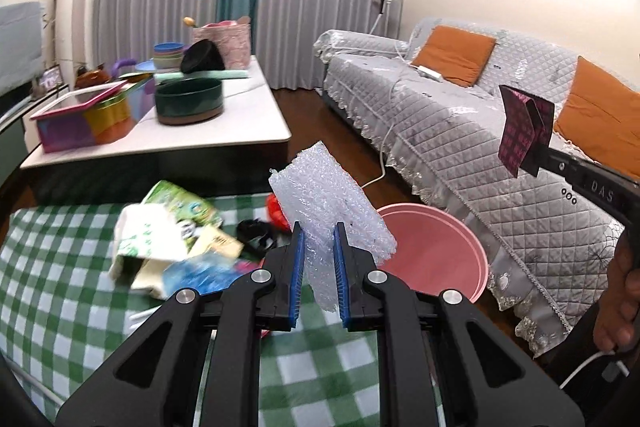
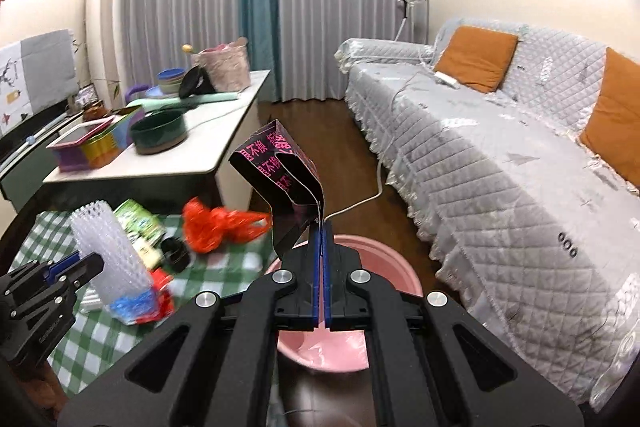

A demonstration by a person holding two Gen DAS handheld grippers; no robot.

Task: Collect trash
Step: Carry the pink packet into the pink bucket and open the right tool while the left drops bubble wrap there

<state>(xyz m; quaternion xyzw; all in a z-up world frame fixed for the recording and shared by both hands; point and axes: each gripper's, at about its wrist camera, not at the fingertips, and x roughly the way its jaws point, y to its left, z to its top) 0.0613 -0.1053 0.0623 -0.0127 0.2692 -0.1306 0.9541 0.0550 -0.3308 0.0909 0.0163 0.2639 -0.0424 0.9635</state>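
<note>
Two pieces are gripped — our left gripper (image 1: 319,247) pinches the bubble wrap (image 1: 328,203), our right gripper (image 2: 322,247) clamps the black-and-pink carton (image 2: 280,171) — so we should centre both over the pink bin (image 2: 384,263), low in frame, before letting go.

Pink Chinese characters, perhaps "不狼", on black carton (image 2: 280,171), "DAS" on right tongs' arm (image 1: 600,191)
</note>
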